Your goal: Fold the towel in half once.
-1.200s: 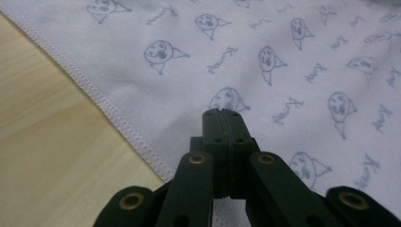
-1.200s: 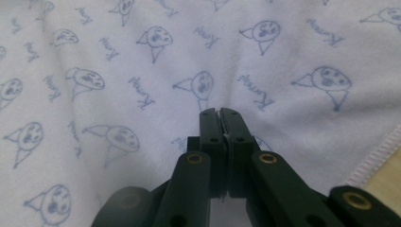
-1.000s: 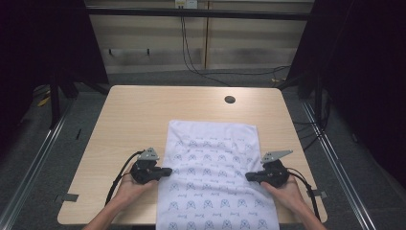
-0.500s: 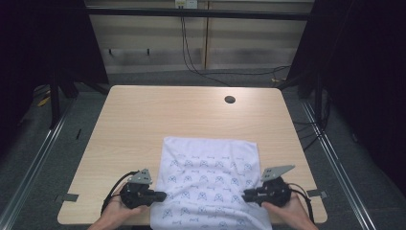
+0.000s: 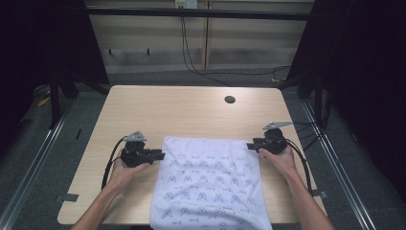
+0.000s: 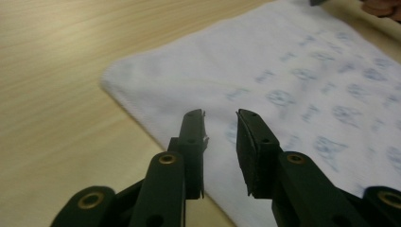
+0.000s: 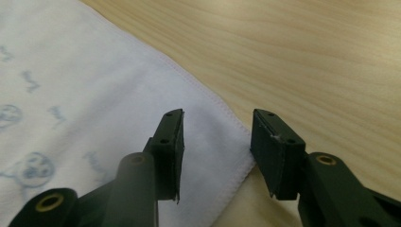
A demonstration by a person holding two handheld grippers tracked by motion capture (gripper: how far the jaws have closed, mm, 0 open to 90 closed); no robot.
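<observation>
A white printed cloth (image 5: 210,182) lies flat in the lower centre of the frame, its near end draped over the table (image 5: 158,110) edge. The left gripper (image 5: 158,155) and right gripper (image 5: 250,145) sit at its far corners, jaws parted and holding nothing, seemingly placed for folding

our left gripper (image 5: 158,155) and right gripper (image 5: 251,145) are black, each topped by a grey three-cornered plate, with a black cable looping back from its rear along our bare, sleeveless forearms. up close, each has two flat black jaws with small screws near the tips and brass-coloured rivets further back at the linkage joints.
</observation>
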